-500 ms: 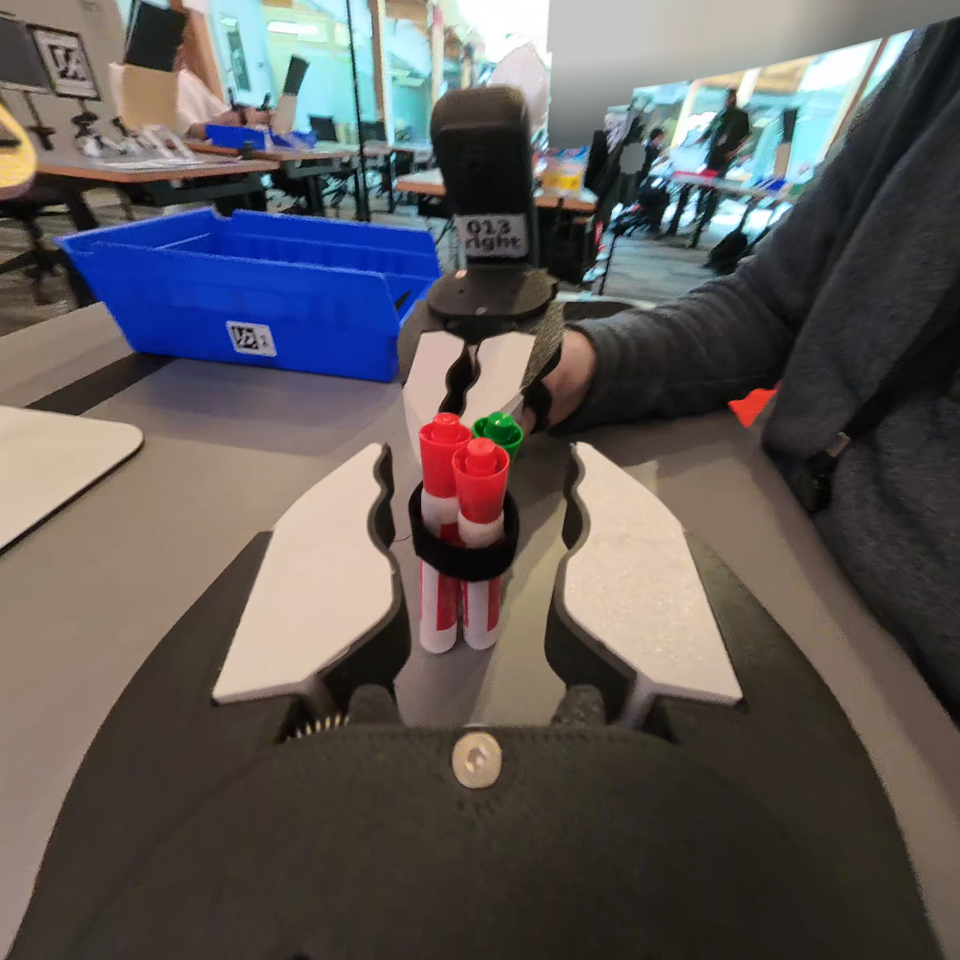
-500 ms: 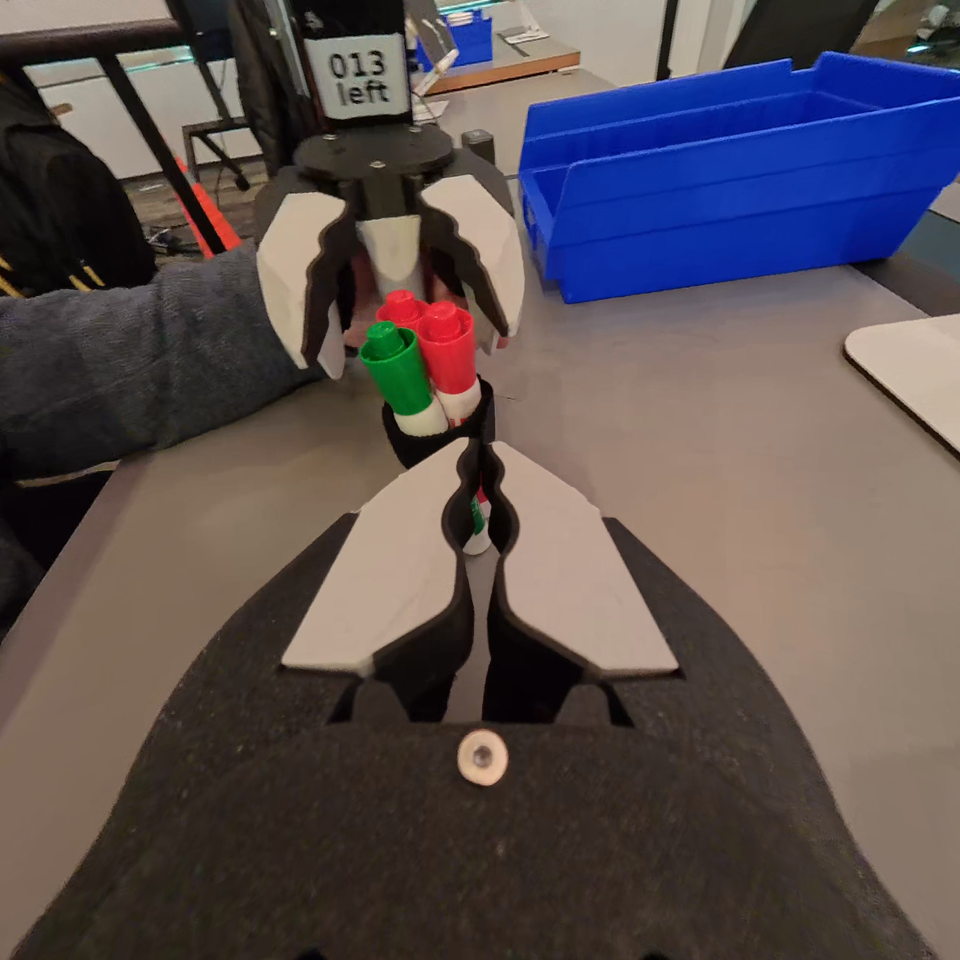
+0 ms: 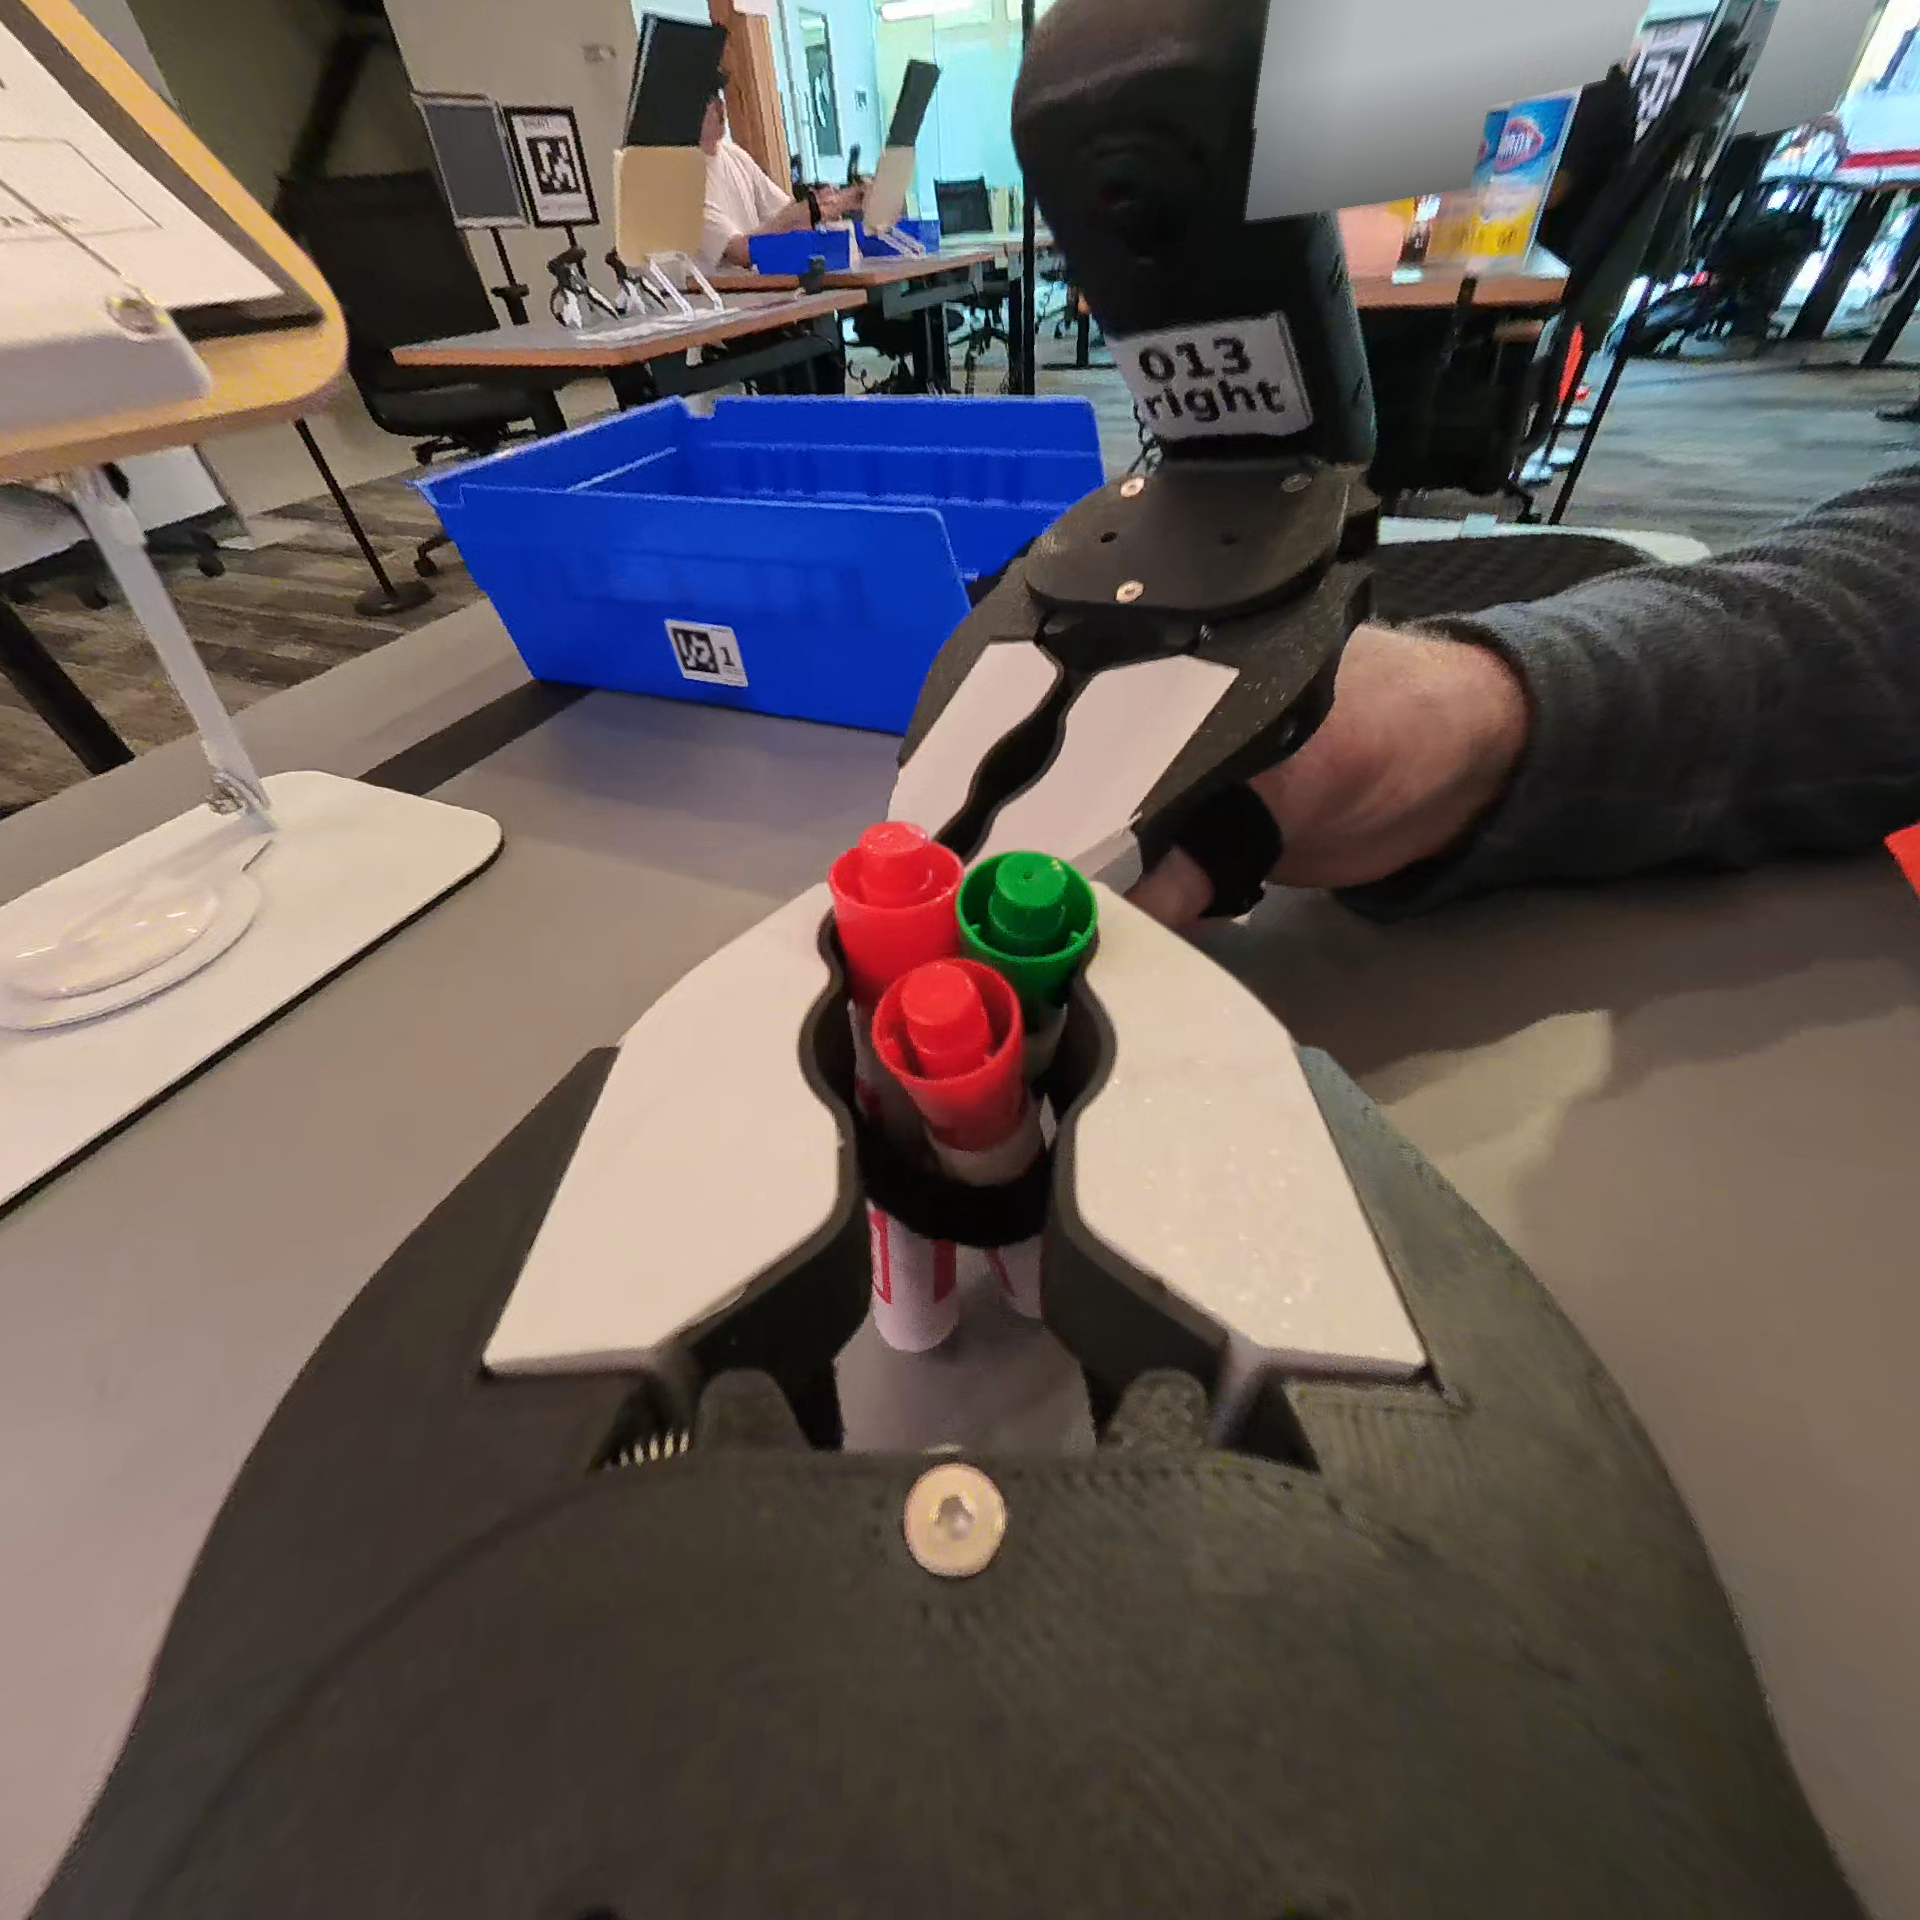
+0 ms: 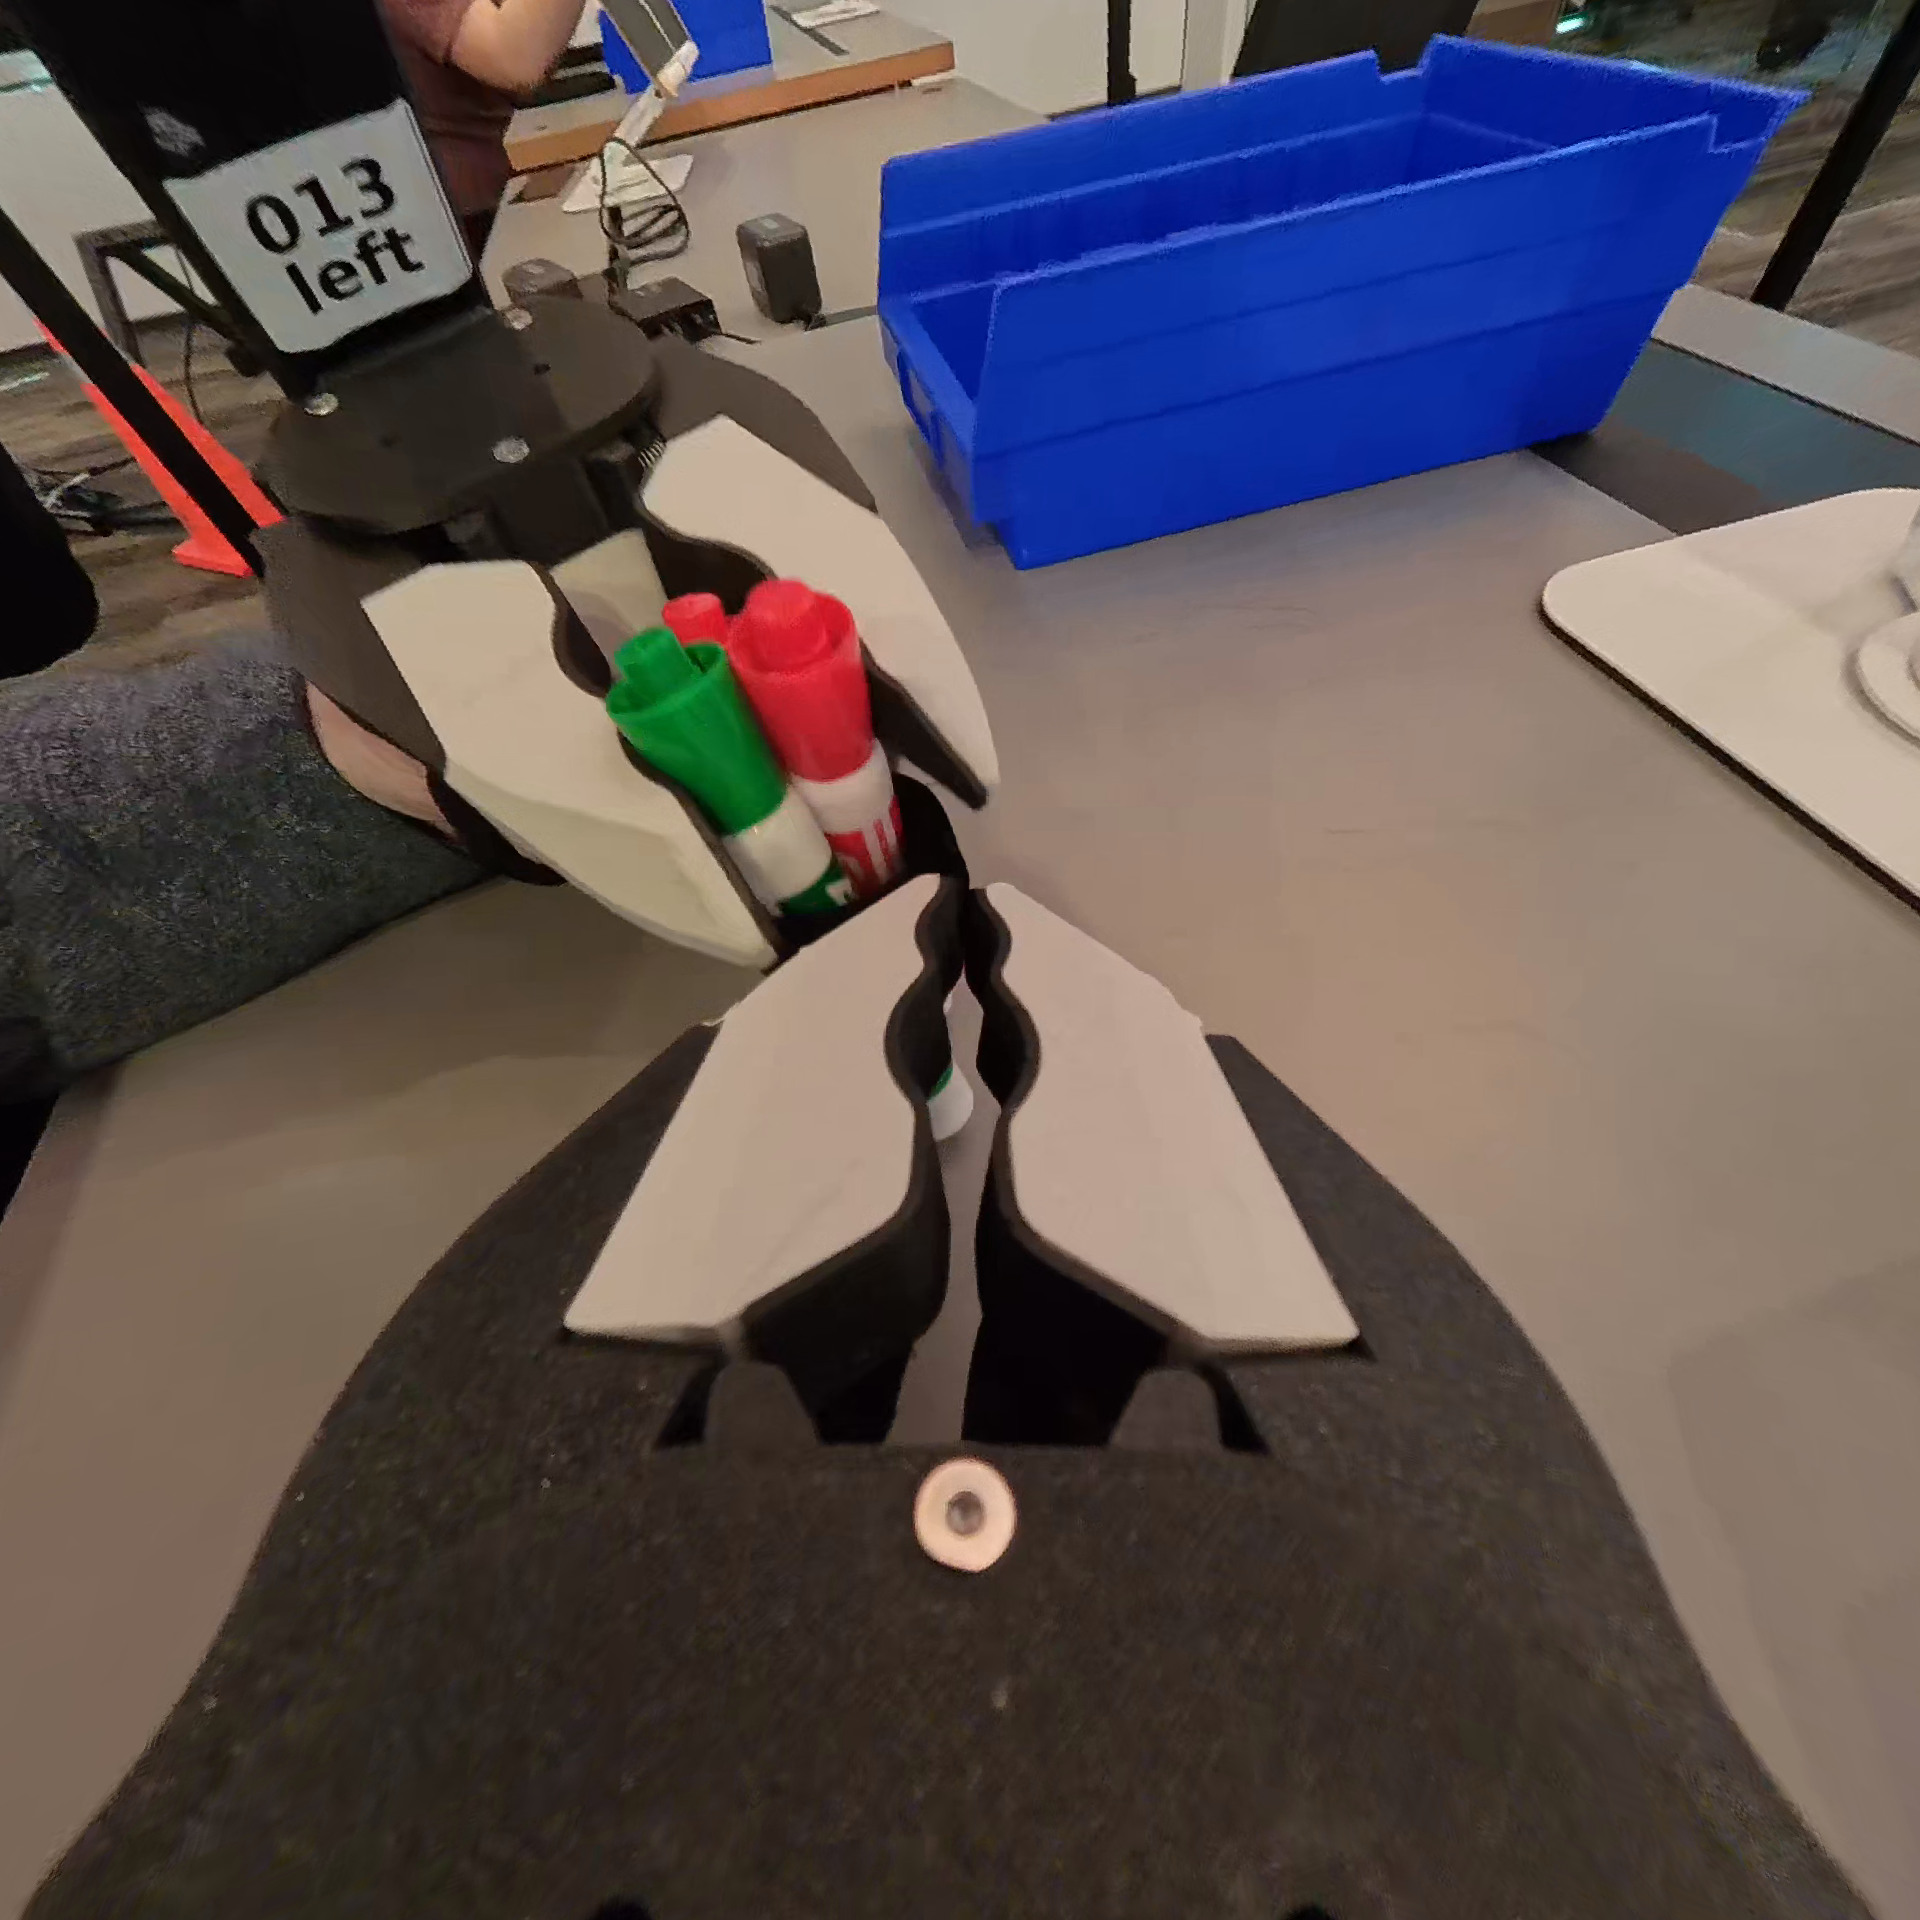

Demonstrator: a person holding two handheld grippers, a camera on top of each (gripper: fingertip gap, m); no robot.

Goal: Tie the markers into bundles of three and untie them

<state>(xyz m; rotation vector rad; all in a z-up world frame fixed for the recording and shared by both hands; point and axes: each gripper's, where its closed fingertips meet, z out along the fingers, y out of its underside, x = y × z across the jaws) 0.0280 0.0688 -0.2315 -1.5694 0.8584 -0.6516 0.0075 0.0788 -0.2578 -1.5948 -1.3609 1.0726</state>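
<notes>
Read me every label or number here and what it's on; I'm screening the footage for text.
I don't quote writing; these bear it:
White tag on right gripper.
White tag on left gripper.
Sticker on blue bin.
Red print on marker.
Far signs: too small to read.

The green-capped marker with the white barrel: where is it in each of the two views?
Left wrist view: green-capped marker just above centre, right of the far red cap, in the closed left gripper.
Right wrist view: upper left of centre, left of the red caps.
Shared landmark: blue plastic bin.
</notes>
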